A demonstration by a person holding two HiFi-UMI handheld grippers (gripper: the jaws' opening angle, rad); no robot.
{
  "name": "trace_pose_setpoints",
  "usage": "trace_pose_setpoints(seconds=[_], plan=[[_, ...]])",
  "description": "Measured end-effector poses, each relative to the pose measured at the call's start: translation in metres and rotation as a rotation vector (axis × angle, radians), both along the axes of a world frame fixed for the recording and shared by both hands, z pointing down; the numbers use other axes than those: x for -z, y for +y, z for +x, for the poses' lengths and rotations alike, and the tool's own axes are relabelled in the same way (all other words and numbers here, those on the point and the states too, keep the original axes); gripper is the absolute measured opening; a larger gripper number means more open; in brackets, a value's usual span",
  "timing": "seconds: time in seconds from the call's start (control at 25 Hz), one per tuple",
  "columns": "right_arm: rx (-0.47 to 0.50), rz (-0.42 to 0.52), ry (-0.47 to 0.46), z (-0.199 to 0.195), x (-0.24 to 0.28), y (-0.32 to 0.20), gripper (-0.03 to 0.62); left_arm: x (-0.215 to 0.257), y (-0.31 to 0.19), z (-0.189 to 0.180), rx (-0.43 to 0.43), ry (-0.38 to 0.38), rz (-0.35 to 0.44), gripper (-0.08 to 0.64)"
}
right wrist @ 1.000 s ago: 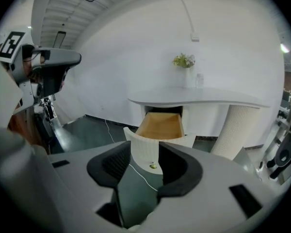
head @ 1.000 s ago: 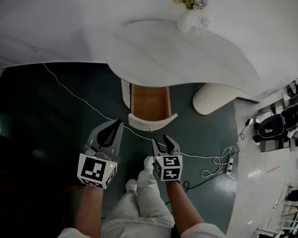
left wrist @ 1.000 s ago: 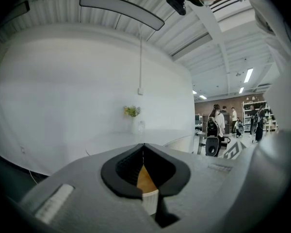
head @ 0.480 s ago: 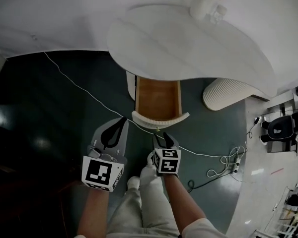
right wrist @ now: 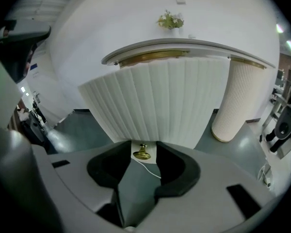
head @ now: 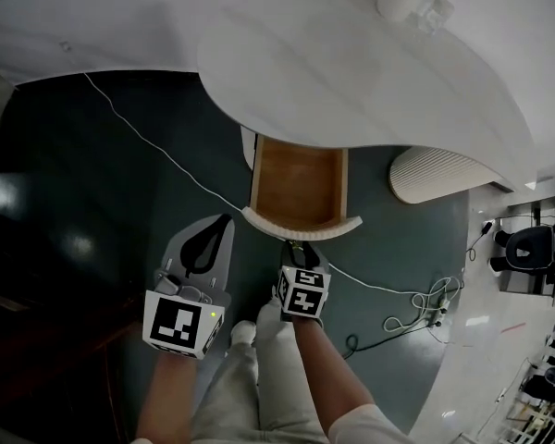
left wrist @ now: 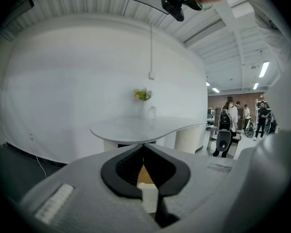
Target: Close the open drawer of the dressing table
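Note:
The dressing table has a white rounded top, and its drawer stands pulled out, showing a wooden inside. The drawer's curved, ribbed white front faces me. My right gripper is open just in front of that panel. In the right gripper view the ribbed front fills the middle, and its small brass knob shows in the gap of the right gripper. My left gripper hangs left of the drawer over the floor, shut and empty, with the left gripper tips together.
A white cable runs across the dark floor under the drawer to a coiled lead at the right. A ribbed white pedestal stands right of the drawer. A vase sits on the tabletop. People stand far off.
The table and drawer have come closer in the head view. My right gripper has advanced up to the drawer front. The left gripper has kept its place beside it.

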State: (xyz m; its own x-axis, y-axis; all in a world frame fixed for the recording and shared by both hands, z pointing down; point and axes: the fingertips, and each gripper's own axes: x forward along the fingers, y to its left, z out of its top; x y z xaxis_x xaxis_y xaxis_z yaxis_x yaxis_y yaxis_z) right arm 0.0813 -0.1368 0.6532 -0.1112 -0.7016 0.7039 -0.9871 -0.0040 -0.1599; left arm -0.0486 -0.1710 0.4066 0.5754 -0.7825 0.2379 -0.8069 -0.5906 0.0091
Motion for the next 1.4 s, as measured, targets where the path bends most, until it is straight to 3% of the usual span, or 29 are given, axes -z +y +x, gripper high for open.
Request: trace_pose_setpoints(seconds=[0.76, 1.4], plan=[[0.015, 0.044, 0.02, 0.004, 0.001, -0.044, 0.149, -0.02, -0.042, 0.013, 0.083, 0.007, -0.033, 0.017], [0.067, 0.111, 0.042, 0.017, 0.003, -0.11, 0.149, -0.02, -0.09, 0.035, 0.116, -0.011, 0.026, 0.017]])
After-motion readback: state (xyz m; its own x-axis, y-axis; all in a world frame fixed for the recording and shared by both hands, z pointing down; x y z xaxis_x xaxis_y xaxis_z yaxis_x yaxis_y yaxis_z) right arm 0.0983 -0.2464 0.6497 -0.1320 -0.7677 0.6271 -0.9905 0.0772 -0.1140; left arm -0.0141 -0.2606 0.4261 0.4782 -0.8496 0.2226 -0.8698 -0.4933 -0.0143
